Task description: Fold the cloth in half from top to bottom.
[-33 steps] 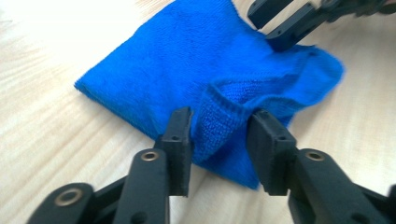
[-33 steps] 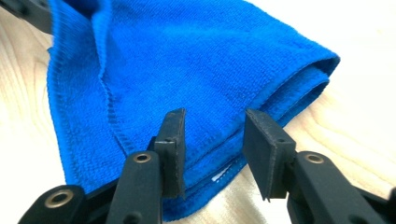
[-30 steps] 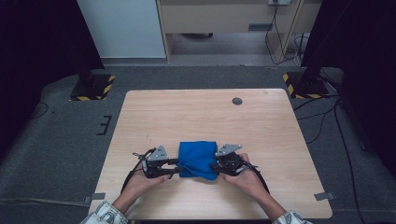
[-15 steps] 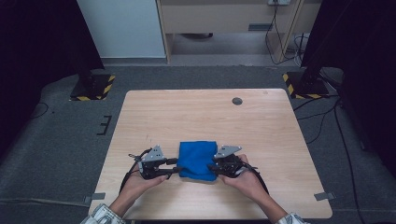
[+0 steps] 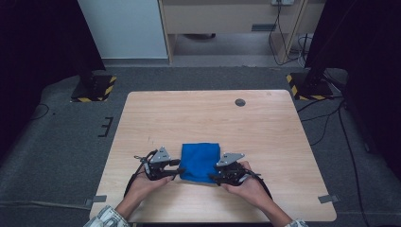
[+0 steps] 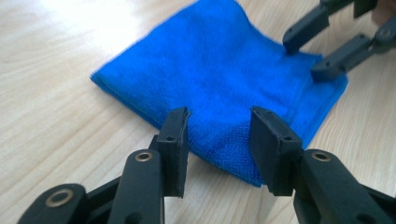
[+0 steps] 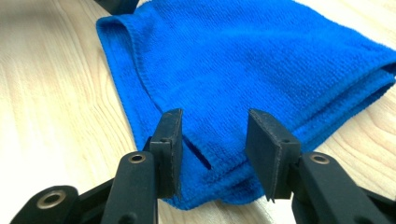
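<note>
Both grippers flank the folded blue cloth (image 5: 200, 161), one gripper at each near corner.

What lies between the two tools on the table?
The folded blue cloth lies between the left tool and the right tool, as the high view shows.

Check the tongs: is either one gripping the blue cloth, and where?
Neither. The left tongs and right tongs both stand open over near corners of the folded blue cloth, pads not pressing it.

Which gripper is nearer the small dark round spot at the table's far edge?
Right. The right gripper sits at the blue cloth's near right corner, closer to the spot; the left gripper flanks the cloth's left side.
</note>
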Available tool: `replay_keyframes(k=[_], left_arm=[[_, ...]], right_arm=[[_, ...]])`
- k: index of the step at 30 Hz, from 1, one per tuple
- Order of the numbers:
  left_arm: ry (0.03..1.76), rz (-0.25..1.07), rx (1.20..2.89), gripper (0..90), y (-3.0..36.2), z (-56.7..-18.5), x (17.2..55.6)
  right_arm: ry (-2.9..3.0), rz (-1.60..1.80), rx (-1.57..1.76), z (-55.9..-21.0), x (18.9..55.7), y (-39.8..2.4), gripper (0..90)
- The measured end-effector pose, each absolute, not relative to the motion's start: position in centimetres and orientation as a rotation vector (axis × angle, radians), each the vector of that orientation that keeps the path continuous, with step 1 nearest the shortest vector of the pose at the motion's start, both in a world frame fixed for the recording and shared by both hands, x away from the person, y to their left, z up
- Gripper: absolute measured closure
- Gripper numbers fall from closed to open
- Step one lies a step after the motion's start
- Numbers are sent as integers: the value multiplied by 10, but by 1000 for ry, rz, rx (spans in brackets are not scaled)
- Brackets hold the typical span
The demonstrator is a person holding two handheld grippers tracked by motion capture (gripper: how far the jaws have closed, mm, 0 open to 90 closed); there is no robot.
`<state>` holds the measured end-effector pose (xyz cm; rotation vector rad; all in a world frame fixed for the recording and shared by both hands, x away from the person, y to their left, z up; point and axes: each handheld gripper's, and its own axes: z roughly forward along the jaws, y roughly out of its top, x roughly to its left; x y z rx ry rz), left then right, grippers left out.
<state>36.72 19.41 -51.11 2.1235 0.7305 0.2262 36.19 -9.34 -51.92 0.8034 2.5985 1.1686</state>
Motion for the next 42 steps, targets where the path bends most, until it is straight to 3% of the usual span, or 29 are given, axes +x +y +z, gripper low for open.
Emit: replay_keyframes(k=[2, 5, 7, 22, 26, 29, 35, 42], left_arm=[[728, 220, 2127, 576, 193, -512, 367], [727, 220, 2131, 573, 193, -512, 367], [726, 218, 2134, 571, 193, -513, 367], [696, 269, 2233, 529, 188, -518, 363], [701, 265, 2236, 517, 190, -519, 363], [706, 280, 2233, 486, 191, -518, 362], [737, 309, 2199, 323, 192, -514, 365], [793, 316, 2168, 152, 193, -513, 367]], right_arm=[[2602, 1155, 784, -521, 363, -93, 647], [2610, 1155, 763, -520, 364, -94, 832], [2615, 1163, 759, -519, 364, -95, 888], [2650, 1135, 745, -514, 350, -104, 887], [2644, 1153, 756, -513, 351, -105, 791], [2620, 1167, 786, -511, 353, -106, 642], [2565, 1184, 813, -509, 357, -106, 383], [2514, 1216, 841, -507, 368, -103, 205]])
